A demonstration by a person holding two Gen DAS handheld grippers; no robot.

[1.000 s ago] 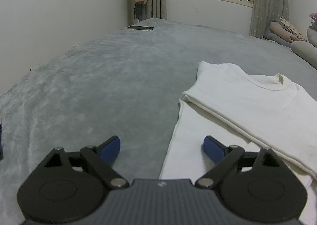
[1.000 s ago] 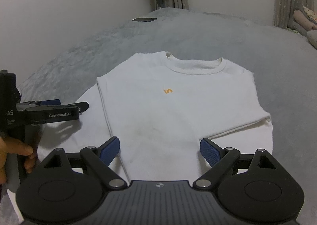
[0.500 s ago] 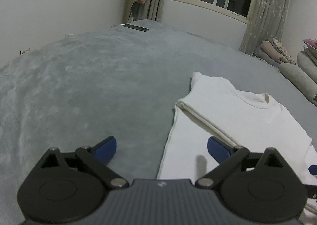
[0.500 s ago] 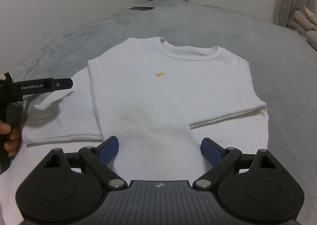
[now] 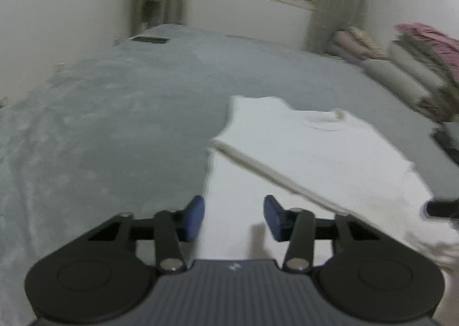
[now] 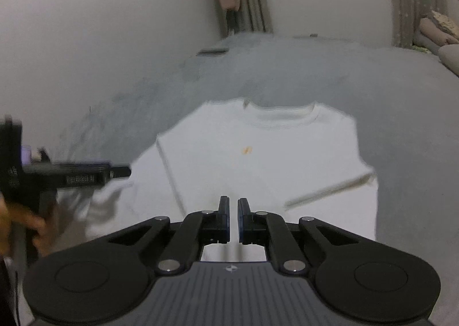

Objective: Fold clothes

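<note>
While both views blur, the white sweatshirt (image 6: 266,159) lies flat on the plush grey bed (image 5: 114,125), sleeves folded across, ribbed collar far side. Left gripper (image 5: 233,218) fingers spread open above the left sleeve edge. Right gripper (image 6: 233,218) fingers nearly closed, narrow gap, nothing between them. Hem hidden behind gripper bodies.

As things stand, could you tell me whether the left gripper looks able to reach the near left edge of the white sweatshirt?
Probably yes. The left gripper is open, and the white sweatshirt has its left edge lying flat on the grey blanket just ahead of the fingertips, with nothing between them.
</note>
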